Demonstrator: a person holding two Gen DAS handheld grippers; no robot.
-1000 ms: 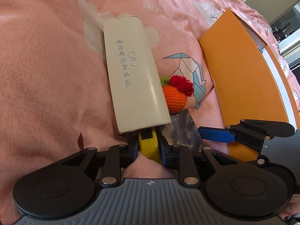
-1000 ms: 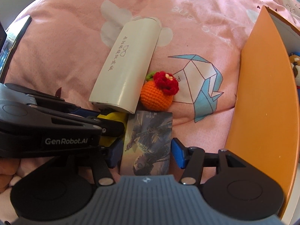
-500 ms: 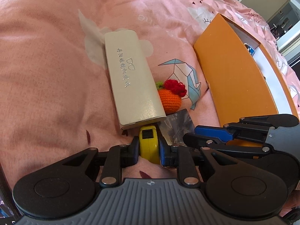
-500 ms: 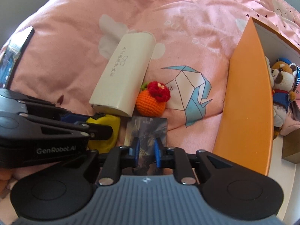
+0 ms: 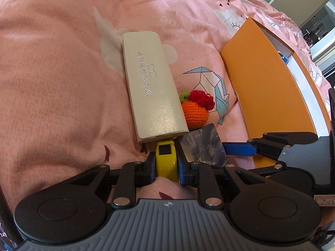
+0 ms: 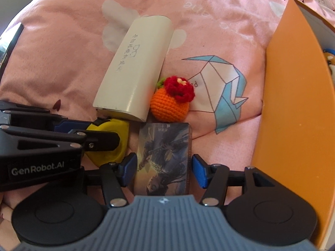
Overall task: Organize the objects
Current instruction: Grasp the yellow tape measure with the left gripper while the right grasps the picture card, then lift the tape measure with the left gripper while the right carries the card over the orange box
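The yellow tape measure lies on the pink bed, just at the near end of the cream glasses case, and the left gripper is pinched onto it, one finger against each side. It has not visibly left the bedding. Right beside it the picture card lies flat on the bed between the fingers of the right gripper, which are spread wide with a gap on each side, so the card is framed but not gripped. Just beyond the card sits the crocheted orange with its red flower, touching the side of the glasses case. To the right stands the orange box, open, with a plush toy just showing inside. By my reading the tidying is at an early stage: four things lie outside the box, one grasped, one about to be, and the case and crocheted orange untouched.
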